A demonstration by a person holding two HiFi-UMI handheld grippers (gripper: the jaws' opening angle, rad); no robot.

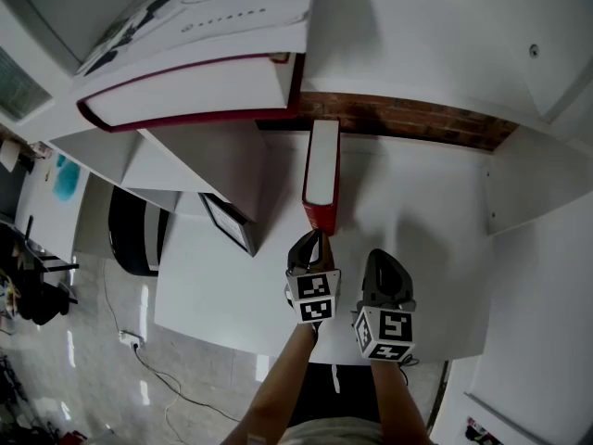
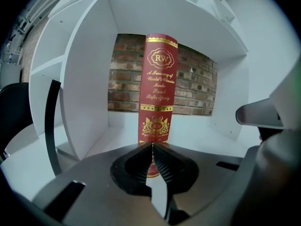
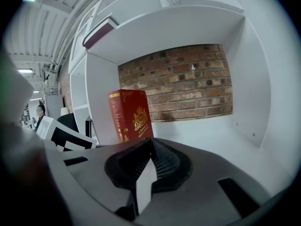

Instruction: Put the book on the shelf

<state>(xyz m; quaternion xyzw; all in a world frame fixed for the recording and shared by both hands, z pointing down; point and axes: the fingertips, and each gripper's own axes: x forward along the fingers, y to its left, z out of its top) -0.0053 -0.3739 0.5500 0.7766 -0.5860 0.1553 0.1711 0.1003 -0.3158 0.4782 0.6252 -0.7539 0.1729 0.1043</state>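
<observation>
A red book (image 1: 321, 176) with a gold-printed spine (image 2: 157, 86) stands upright on the white shelf board (image 1: 422, 216), its spine facing me and the brick back wall behind it. My left gripper (image 1: 310, 241) is shut, with its tips (image 2: 151, 145) together right at the foot of the spine and nothing between them; I cannot tell whether they touch it. My right gripper (image 1: 382, 260) hangs a little to the right of the book, also shut and empty (image 3: 150, 140). From there the book (image 3: 130, 114) shows to the left.
A large white and maroon book (image 1: 185, 91) lies flat on the shelf above. The compartment's left wall (image 2: 87, 88) stands close beside the book. A black frame (image 1: 229, 222) leans in the neighbouring compartment to the left. A black chair (image 1: 130, 230) stands on the floor below.
</observation>
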